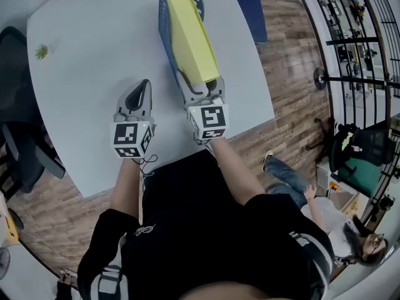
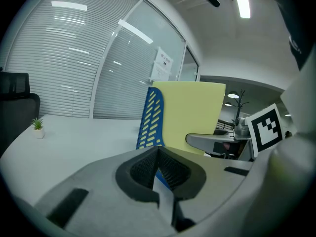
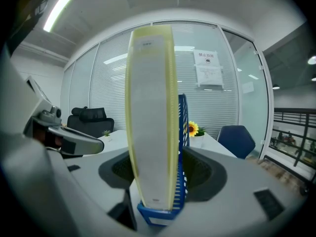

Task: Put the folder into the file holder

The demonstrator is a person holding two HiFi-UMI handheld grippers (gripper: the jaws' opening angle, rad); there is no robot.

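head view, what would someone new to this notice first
A thick pale-yellow folder stands upright in the blue slotted plastic file holder at the far side of the white table, the brightest thing there. The right gripper straddles its near edge with jaws apart, not pressing it; the left gripper rests shut beside it.

Folder [image 1: 190, 33]: pale yellow, thick, standing upright on its lower edge inside the file holder [image 1: 165, 17], on the white table [image 1: 81, 74] toward 12 o'clock in the head view, with its top edge well above the holder's walls. File holder: blue plastic with a slotted side wall, upright; that wall lies close along the folder's 9 o'clock side in the head view. In the right gripper view the folder's [image 3: 150, 117] pale narrow edge faces the camera, its foot behind the holder's [image 3: 183, 127] low blue front lip, slotted wall at 3 o'clock.
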